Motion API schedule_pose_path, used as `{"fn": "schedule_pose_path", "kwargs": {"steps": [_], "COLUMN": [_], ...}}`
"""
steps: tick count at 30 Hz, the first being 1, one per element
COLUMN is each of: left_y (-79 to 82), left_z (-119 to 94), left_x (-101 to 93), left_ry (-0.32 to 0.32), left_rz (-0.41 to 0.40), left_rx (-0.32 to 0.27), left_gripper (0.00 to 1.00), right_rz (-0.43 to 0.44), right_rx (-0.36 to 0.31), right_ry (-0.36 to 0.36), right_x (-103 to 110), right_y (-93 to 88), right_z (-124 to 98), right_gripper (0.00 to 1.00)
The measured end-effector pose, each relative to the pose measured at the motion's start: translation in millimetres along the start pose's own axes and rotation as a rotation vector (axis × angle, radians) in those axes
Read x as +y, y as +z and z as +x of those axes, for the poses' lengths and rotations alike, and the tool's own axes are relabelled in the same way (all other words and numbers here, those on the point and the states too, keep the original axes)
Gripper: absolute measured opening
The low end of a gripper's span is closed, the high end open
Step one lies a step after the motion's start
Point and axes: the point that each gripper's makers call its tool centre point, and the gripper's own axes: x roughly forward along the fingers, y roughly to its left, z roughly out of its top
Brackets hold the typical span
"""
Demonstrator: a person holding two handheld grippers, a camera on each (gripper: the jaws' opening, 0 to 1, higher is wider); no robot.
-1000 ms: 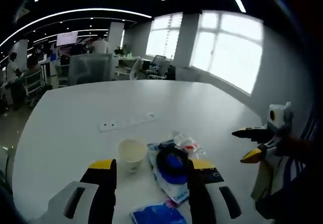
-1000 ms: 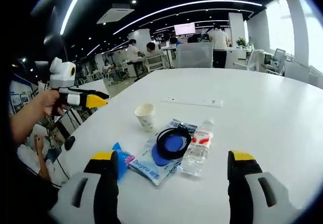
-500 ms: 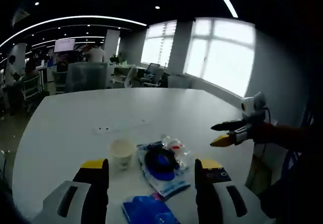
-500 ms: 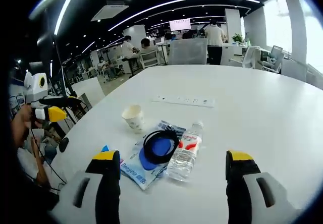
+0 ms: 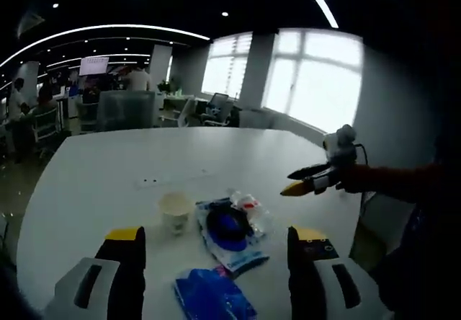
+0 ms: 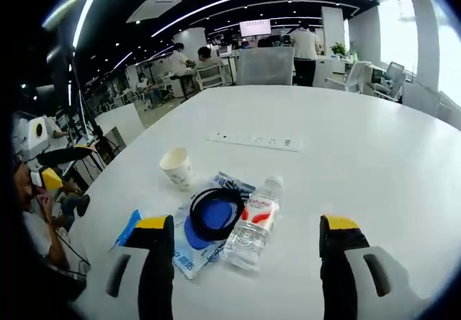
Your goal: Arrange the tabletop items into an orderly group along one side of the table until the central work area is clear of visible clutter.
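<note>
I've got the clutter bunched near the edge of the white worktop (image 6: 374, 154) closest to me. A paper cup (image 6: 177, 167) stands upright, just beside a blue-and-white packet (image 6: 196, 235) lying flat. On that packet sits a coil of black cable (image 6: 215, 212), and a clear water bottle (image 6: 252, 221) with a red label lies on its side, touching the packet's edge. A crumpled blue bag (image 5: 215, 295) lies closer to me, near the packet.

From the left gripper view I see the same lot: cup (image 5: 175, 211), packet (image 5: 229, 244), cable (image 5: 225, 224), bottle (image 5: 251, 211). Further out, a white power strip (image 6: 255, 141) lies flat on the worktop, well apart from the group.

My left gripper (image 5: 215, 262) hovers above the edge, fingers (image 5: 127, 269) wide apart, holding nothing. My right gripper (image 6: 248, 251) is the same, fingers (image 6: 337, 262) spread wide and empty, and I see it in the left gripper view (image 5: 297, 181) held out over the worktop's side, hand (image 5: 354, 178) behind it. Beyond is an open office with chairs (image 6: 266, 66) and people.
</note>
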Motion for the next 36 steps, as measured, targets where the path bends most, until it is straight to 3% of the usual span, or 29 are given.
{"fn": "schedule_pose_path", "kwargs": {"steps": [11, 20, 30, 36], "left_y": [-0.8, 0.1, -2.9, -0.1], "left_z": [1, 4, 10, 13], "left_x": [10.6, 18.4, 20.7, 21.7], "left_ry": [-0.016, -0.029, -0.054, -0.062], "left_rz": [0.009, 0.025, 0.042, 0.044], "left_rx": [0.000, -0.010, -0.009, -0.025], "left_gripper": [0.93, 0.97, 1.00, 0.99], "right_rz": [-0.052, -0.018, 0.011, 0.039], "right_rx": [0.022, 0.058, 0.124, 0.106], "right_ry": [-0.033, -0.035, -0.058, -0.089], "right_x": [-5, -9, -12, -22], "right_y": [21.1, 28.5, 15.1, 18.8], "right_z": [27, 53, 76, 91], "right_gripper": [0.78, 0.74, 0.70, 0.62]}}
